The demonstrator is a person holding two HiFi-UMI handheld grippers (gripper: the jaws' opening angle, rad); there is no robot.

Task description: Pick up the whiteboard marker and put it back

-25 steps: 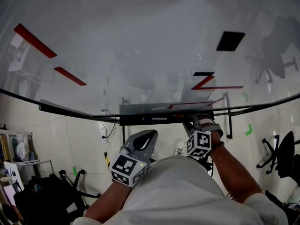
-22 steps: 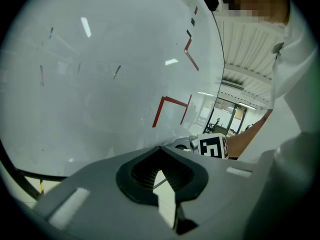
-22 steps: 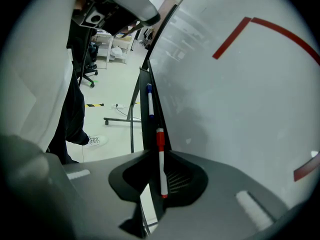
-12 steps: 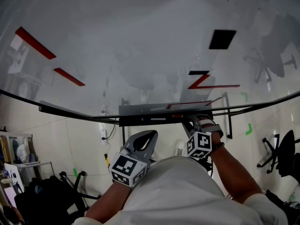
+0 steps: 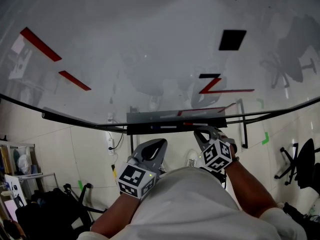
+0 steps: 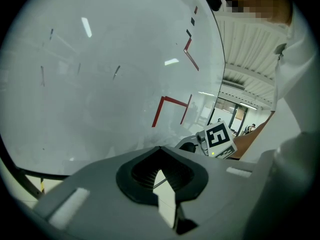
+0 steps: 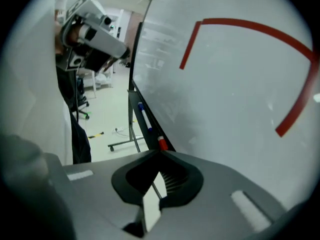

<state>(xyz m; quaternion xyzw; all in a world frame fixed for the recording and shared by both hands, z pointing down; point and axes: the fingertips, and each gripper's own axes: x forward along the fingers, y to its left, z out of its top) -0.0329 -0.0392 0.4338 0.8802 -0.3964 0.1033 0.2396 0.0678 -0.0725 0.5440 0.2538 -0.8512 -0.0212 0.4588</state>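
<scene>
The left hand-held gripper [image 6: 160, 149] and right hand-held gripper [image 7: 161, 153] both had jaws pressed together, empty. The red marker [image 7: 162, 143] lay in the whiteboard [image 7: 240, 94] tray [image 7: 134, 101], just beyond the right tips.

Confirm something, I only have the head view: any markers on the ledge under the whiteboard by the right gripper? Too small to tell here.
Observer: Yes. The right gripper view shows a red-capped marker lying on the tray, just past the tips of the right gripper.
Operator: Only that one?
Observer: No. A blue-capped marker lies farther along the same tray.
Operator: Right jaws on anything?
Observer: No. They are together at the tips with nothing between them; only floor shows through the opening behind the tips.
</scene>
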